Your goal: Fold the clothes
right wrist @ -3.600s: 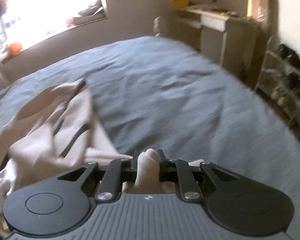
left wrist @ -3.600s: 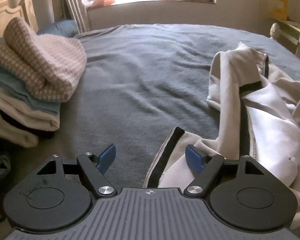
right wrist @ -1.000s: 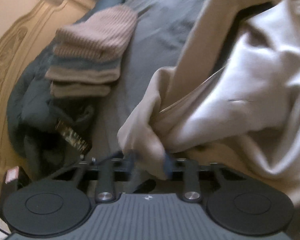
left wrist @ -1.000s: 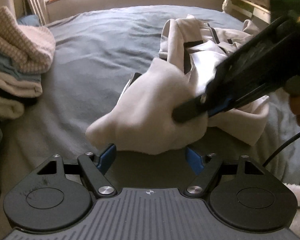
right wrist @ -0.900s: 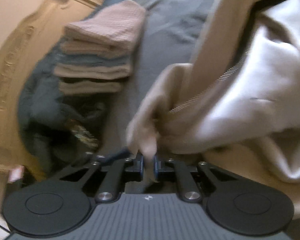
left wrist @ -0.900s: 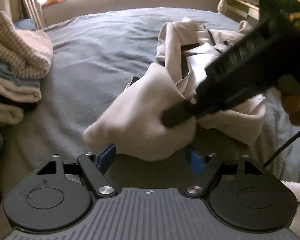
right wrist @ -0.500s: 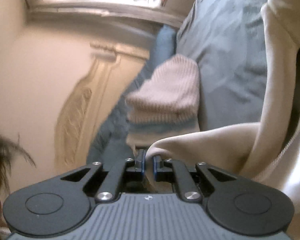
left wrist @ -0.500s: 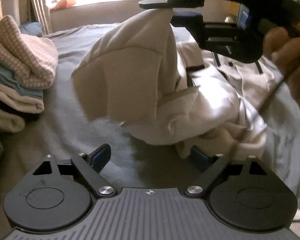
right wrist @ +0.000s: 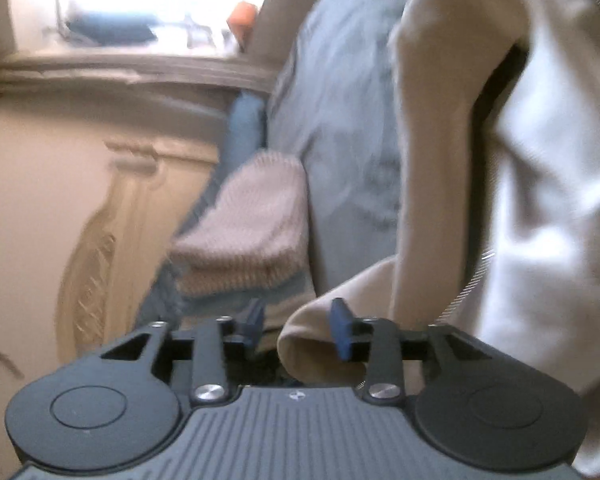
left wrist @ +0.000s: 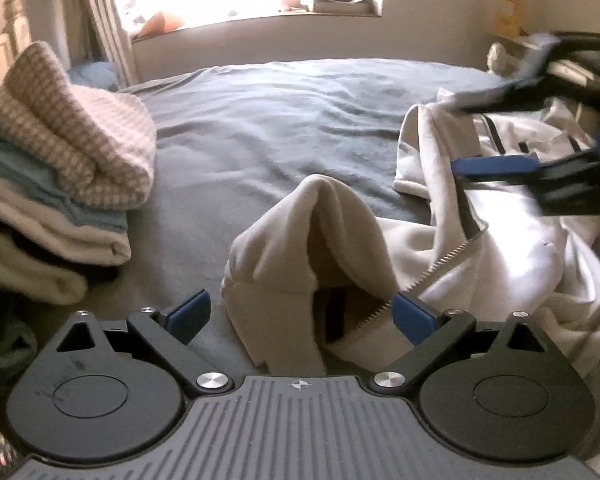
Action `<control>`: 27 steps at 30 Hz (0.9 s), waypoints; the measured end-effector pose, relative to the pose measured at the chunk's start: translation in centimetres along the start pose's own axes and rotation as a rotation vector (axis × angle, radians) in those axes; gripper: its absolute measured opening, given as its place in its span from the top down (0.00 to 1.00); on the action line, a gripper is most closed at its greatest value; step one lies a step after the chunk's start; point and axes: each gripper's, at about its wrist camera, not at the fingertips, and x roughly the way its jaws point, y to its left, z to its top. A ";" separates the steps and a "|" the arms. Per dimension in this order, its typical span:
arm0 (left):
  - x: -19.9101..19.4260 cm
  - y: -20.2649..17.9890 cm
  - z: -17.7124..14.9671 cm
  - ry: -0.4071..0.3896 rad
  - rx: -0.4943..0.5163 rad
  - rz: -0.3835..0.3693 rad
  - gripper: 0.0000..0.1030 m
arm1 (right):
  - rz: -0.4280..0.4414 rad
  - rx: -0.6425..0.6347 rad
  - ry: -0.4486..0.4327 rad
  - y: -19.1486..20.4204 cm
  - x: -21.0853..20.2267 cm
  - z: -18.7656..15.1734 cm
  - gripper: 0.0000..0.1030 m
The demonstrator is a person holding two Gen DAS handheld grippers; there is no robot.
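We hold our left tool [left wrist: 300,312] low and level over the grey-blue bed cover [left wrist: 300,120], its two blue pads spread wide on either side of a raised fold of the one cream zip-up fleece jacket [left wrist: 500,240], gripping nothing. Our right tool [left wrist: 496,136] hangs at two o'clock in the left view, tilted sideways, its two pads parted and free of cloth. The jacket lies crumpled from the centre toward four o'clock. At nine o'clock sits one stack of folded clothes [left wrist: 60,184]; we count about four layers.
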 end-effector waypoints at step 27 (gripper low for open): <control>3.0 8.3 17.7 -0.172 -0.263 0.257 0.83 | 0.029 0.358 -0.242 -12.8 -4.8 -12.5 0.59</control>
